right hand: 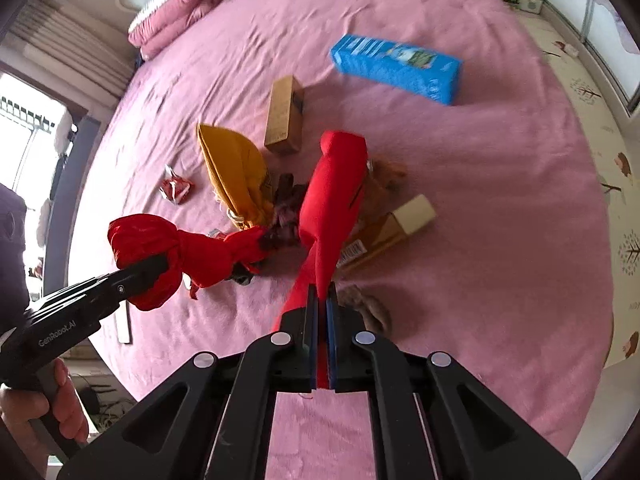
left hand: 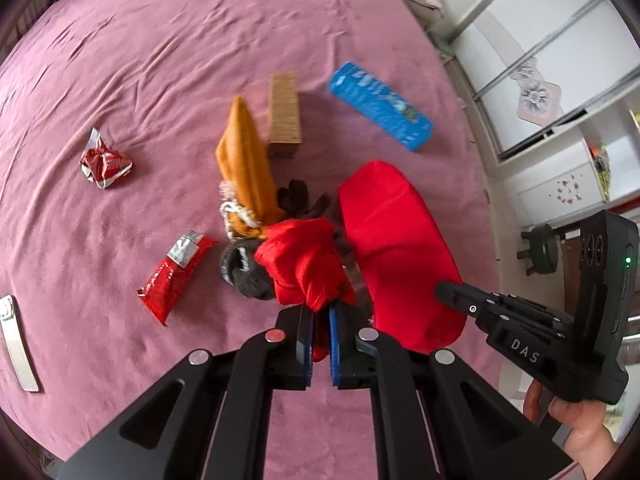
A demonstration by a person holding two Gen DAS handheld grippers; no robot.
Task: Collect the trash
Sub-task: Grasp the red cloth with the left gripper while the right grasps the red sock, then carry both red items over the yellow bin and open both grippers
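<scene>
A red cloth bag point(left hand: 396, 248) is stretched between both grippers above a pink bed. My left gripper point(left hand: 320, 316) is shut on its bunched, knotted end point(left hand: 304, 264). My right gripper point(right hand: 323, 300) is shut on its other edge point(right hand: 336, 184). On the bed lie a blue box point(left hand: 380, 106), a brown carton point(left hand: 285, 114), a crumpled red wrapper point(left hand: 105, 164) and a flat red wrapper point(left hand: 176, 276). In the right wrist view I see the blue box point(right hand: 396, 68), the brown carton point(right hand: 284, 116) and a second carton point(right hand: 384, 232) partly behind the bag.
An orange cloth bag point(left hand: 246, 172) with white cord, dark cloth point(left hand: 300, 200) and a grey sock point(left hand: 244, 276) lie in the middle. A flat metal piece point(left hand: 16, 344) lies at the left bed edge. Pillows point(right hand: 176, 12) are at the head. Floor and wardrobe point(left hand: 552, 92) are to the right.
</scene>
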